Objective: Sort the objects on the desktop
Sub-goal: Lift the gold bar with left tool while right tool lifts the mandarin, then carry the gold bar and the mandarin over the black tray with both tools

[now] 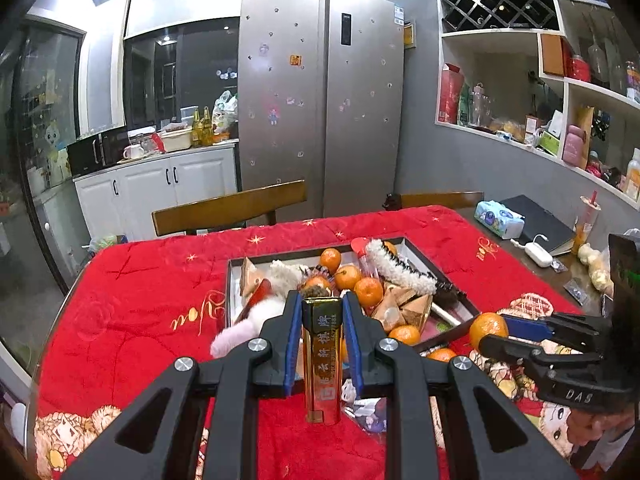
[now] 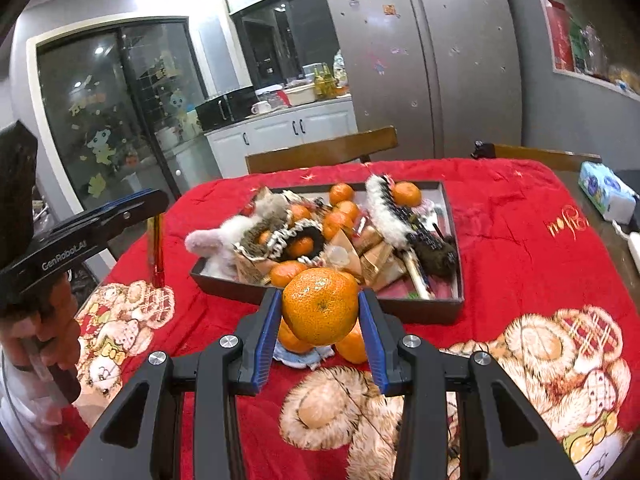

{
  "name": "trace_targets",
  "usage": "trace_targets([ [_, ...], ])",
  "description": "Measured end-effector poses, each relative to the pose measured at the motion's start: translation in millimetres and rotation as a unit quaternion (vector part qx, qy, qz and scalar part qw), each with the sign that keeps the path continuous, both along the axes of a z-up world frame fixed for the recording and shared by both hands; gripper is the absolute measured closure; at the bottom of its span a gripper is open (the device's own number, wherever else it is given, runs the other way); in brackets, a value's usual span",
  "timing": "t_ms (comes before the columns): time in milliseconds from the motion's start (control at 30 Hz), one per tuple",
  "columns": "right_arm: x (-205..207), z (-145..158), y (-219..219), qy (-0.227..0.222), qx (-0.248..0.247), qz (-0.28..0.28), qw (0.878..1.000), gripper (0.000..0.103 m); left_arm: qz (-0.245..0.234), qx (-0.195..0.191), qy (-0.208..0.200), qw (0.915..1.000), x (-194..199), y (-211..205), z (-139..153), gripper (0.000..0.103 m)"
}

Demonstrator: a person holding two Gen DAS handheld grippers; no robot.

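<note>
left claw (image 1: 321, 312) clamps gold bar (image 1: 322, 360), long axis upright | right claw (image 2: 320, 308) grips tangerine (image 2: 320, 306), level above counter (image 2: 500, 264)

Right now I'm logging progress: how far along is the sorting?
Early. Two tangerines already lie on the cloth outside the tray. In hand: left claw grips a gold lighter, right claw a tangerine. Left: the tray's fruit, snack packets and hair clips.

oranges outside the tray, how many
3: one orange held in the right gripper, two on the cloth just beneath it, before the tray. Others may be hidden.
</note>
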State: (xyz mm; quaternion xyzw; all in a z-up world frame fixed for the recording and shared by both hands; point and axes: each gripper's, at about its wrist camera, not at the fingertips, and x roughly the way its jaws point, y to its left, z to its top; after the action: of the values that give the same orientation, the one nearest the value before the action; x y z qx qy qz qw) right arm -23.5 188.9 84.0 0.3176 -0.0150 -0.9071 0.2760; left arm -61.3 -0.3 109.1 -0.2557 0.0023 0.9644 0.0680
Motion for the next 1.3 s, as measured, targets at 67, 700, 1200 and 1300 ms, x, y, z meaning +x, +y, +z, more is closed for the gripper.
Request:
trace_targets([
  [67, -2.2, 5.7, -4.8, 0.003, 0.0, 0.005, 1.0, 0.065, 0.0, -0.003, 0.004, 1.0, -4.0, 1.7, 6.3, 0.082],
  [700, -75.9, 38.4, -36.1, -0.001, -0.012, 0.029, 0.999, 0.065, 0.003, -0.014, 0.019, 0.9997, -93.4, -4.7, 57.3, 0.082],
  [1200, -148.5, 21.8, -73.2, -0.022, -0.031, 0.016, 0.999, 0.065, 0.004, 0.023, 0.011, 0.9997, -200.1, -0.3, 38.0, 0.082],
  [1300, -155.3, 13.5, -75.2, -0.024, -0.02, 0.012, 0.999, 0.065, -0.003, 0.049, -0.005, 0.9988, -216.3, -2.7, 20.9, 0.082],
])
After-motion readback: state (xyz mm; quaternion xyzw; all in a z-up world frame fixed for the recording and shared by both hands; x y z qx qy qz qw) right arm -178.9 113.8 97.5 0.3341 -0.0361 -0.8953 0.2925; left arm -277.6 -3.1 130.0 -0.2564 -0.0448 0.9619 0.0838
